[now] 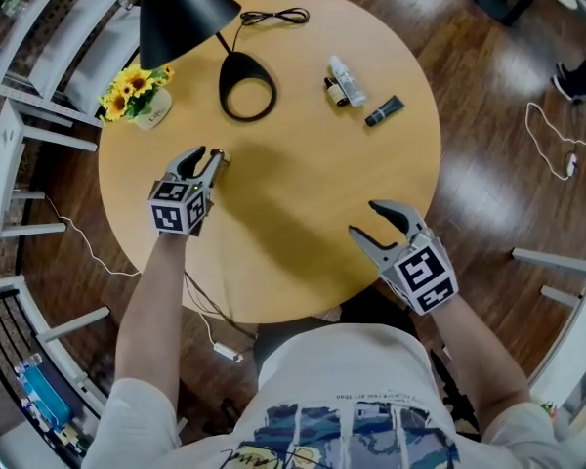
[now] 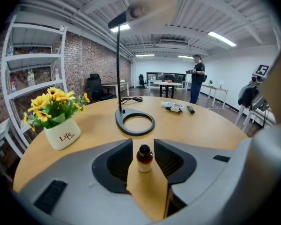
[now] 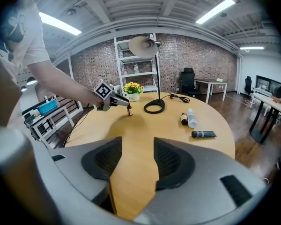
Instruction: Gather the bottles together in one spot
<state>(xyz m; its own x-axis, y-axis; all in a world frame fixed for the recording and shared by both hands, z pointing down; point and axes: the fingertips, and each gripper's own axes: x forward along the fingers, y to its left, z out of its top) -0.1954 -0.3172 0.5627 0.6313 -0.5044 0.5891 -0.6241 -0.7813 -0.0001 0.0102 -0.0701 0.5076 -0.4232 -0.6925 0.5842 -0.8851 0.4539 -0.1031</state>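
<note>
A small brown bottle with a black cap (image 2: 144, 158) stands upright on the round wooden table (image 1: 303, 262), between the jaws of my left gripper (image 2: 143, 143). The pads stand just off its sides, so the gripper is open. In the head view that gripper (image 1: 207, 154) is at the table's left, the bottle (image 1: 222, 154) at its tips. A white bottle (image 1: 348, 80), a second small brown bottle (image 1: 335, 91) and a dark tube (image 1: 384, 111) lie together at the far right. My right gripper (image 1: 366, 218) hovers open and empty over the near right edge.
A black lamp has its ring base (image 1: 247, 88) at the far middle of the table and its shade (image 1: 176, 13) above it. A pot of yellow flowers (image 1: 142, 96) stands at the far left edge. White shelving (image 1: 20, 145) lines the left side.
</note>
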